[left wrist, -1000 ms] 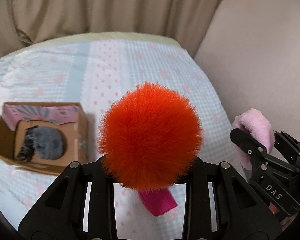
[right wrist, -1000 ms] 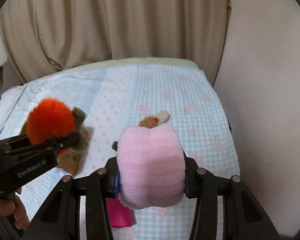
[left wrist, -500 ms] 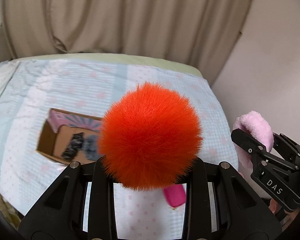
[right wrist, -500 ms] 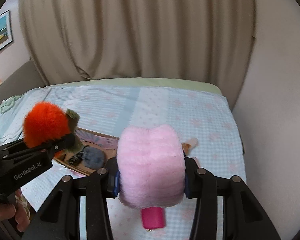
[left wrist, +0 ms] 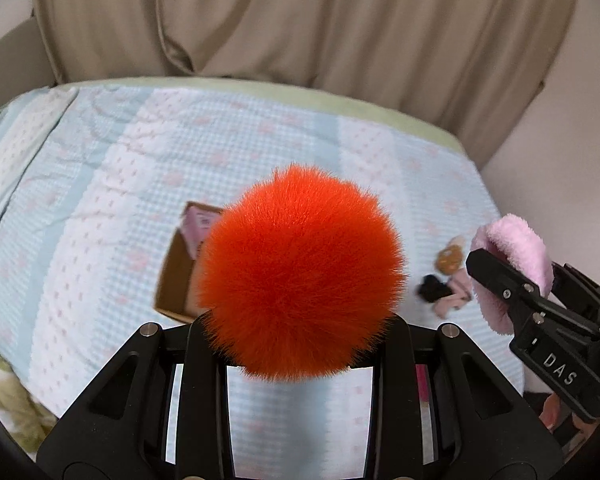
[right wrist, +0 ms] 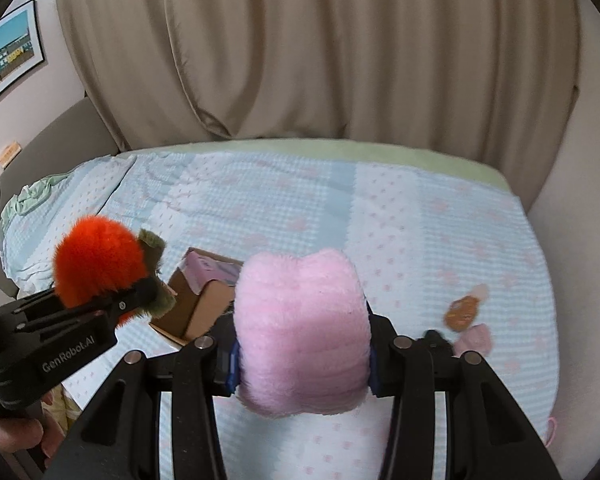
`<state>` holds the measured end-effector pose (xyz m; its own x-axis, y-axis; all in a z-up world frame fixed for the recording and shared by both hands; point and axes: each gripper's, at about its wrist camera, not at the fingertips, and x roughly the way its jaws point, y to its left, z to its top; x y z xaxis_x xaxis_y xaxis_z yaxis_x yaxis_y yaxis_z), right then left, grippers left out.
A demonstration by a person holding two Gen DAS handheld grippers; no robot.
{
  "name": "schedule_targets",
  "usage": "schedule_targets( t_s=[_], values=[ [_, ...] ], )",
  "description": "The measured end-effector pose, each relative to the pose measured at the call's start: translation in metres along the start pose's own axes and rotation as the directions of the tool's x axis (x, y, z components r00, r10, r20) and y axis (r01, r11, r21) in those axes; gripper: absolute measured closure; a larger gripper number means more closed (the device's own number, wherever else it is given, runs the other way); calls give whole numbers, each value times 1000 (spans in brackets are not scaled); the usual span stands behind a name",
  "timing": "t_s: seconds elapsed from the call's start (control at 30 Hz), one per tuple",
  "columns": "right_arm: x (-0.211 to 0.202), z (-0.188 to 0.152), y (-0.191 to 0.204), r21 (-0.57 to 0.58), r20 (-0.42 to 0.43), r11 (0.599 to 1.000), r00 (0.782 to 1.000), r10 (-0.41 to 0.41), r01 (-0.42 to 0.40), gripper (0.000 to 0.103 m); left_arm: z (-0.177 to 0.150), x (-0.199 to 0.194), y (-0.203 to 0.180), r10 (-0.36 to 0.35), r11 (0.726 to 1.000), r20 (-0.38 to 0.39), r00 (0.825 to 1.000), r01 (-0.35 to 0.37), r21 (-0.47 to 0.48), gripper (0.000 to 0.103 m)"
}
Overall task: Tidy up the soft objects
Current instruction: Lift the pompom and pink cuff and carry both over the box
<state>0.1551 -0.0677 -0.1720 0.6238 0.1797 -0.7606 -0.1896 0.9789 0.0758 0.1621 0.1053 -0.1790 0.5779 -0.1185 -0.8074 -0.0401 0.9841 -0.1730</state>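
Orange pom-pom (left wrist: 300,276) sat clamped in my left gripper (left wrist: 300,344), jaws pinched nearly together on the fur — held above the cardboard box (left wrist: 176,280) on the bed (left wrist: 100,208). Pink plush (right wrist: 302,332) filled my right gripper (right wrist: 302,364), pressed between both fingers. Off right on the quilt lay a small doll (right wrist: 466,320), apart from the box.

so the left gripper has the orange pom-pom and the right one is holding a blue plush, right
Not quite: the plush in the right gripper is pink, not blue, as the right wrist view shows. The left gripper does hold the orange pom-pom.
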Motion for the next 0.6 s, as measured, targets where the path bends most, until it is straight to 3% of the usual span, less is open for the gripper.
schedule_targets(
  t_s=[0.27,0.6],
  values=[
    [78,6,41,71,-115,997,993,-28,36,61,14,71,70,-17,1000,-112,994,19,18,77],
    [158,-1,44,154,-259,983,964,-58,101,61,16,149,109,-24,999,-235,972,32,30,77]
  ],
)
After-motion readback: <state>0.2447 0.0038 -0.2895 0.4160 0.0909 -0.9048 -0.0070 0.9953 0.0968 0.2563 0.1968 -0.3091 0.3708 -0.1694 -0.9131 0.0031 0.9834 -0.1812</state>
